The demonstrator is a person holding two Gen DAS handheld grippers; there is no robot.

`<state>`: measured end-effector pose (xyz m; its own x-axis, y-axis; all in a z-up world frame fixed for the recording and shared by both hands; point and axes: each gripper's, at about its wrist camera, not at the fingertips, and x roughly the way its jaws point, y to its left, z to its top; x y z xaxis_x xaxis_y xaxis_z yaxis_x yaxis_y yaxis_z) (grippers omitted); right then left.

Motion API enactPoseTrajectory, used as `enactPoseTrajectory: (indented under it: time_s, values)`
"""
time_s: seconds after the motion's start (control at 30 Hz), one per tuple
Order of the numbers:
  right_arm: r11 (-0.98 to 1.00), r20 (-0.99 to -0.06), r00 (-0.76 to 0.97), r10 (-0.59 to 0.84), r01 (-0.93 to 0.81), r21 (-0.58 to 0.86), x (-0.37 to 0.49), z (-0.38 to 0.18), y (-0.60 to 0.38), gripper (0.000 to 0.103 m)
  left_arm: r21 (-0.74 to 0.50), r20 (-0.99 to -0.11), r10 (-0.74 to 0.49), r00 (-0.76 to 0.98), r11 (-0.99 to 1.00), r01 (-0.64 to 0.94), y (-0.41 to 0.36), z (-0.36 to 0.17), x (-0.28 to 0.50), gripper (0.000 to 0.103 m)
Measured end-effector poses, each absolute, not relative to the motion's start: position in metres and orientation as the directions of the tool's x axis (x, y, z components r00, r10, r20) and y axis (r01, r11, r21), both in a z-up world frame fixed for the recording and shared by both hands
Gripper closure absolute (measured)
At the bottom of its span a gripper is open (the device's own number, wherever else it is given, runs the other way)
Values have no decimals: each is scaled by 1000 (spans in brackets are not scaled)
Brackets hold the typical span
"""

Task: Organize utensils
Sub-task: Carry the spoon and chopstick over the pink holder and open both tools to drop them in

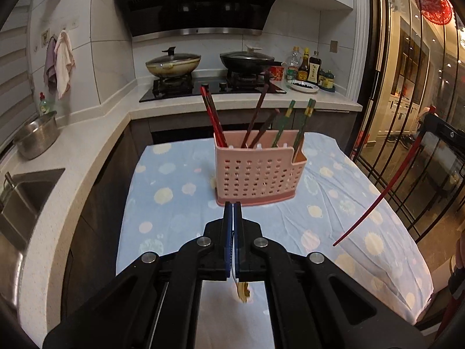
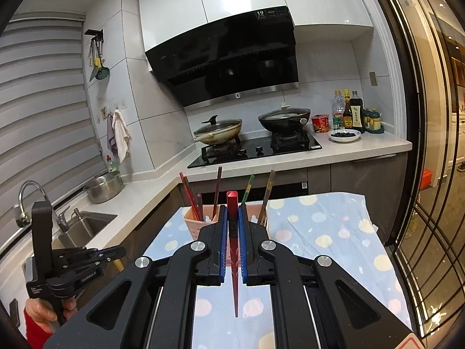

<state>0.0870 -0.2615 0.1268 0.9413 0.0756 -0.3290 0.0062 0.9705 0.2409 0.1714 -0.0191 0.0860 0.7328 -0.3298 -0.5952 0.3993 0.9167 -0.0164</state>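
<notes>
The holder [image 1: 258, 171] looked matt pink plastic, full of holes; the tablecloth [image 1: 180, 203] was soft, wrinkled cotton; the bowl [image 1: 36, 139] gleamed steel; the hood [image 2: 229, 58] shone glossy black.

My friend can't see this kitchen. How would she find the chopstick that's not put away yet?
Start at the table with the blue spotted cloth, where a pink holder stands full of upright chopsticks. Look to its right: the right gripper is shut on one red chopstick. It alone hangs in the air, outside the holder.
</notes>
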Motion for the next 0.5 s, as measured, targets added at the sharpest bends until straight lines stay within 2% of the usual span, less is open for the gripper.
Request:
enactPoseTrajectory:
  time_s: [0.33,0.5]
  values:
    - [975,-268,963,37,25,222,174,173,-274,96,12,-498,-329,802,923,385,-42,152,244,103]
    - [972,-269,963,12,51,227,215,181,-285,96,16,-475,-335,814,921,389,-56,171,282,103]
